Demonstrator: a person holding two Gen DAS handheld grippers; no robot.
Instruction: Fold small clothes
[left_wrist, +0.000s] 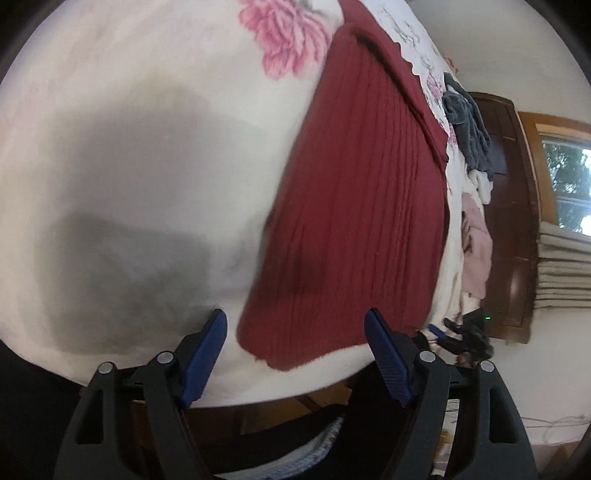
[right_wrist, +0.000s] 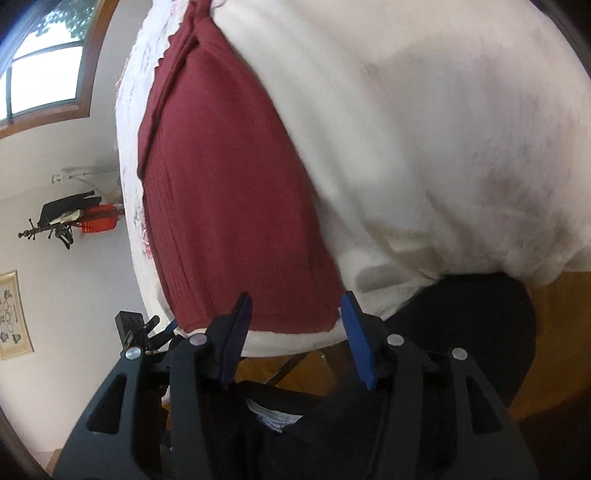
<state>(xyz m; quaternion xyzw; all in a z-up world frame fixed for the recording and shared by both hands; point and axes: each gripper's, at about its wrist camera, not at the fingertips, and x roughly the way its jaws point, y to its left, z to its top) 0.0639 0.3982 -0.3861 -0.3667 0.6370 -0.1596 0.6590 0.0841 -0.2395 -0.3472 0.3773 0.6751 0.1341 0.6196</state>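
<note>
From your left wrist, the left gripper (left_wrist: 295, 325) is spread wide with nothing between its blue pads (left_wrist: 207, 354). A dark red ribbed garment (left_wrist: 354, 206) lies flat on the white blanket (left_wrist: 129, 147), its near hem just past your fingertips. A pink flower print (left_wrist: 288, 33) shows on the blanket above it. Further right, a heap of grey and pink clothes (left_wrist: 469, 147) sits at the blanket's edge, with a window (left_wrist: 569, 177) beyond.

From your right wrist, the right gripper (right_wrist: 295, 306) is also released, its jaws apart and holding nothing. The garment (right_wrist: 229, 184) lies straight ahead, its near hem between and just beyond the pads (right_wrist: 356, 332), not pinched. White blanket (right_wrist: 443, 129) fills the right side. A window (right_wrist: 44, 70) is at upper left.
</note>
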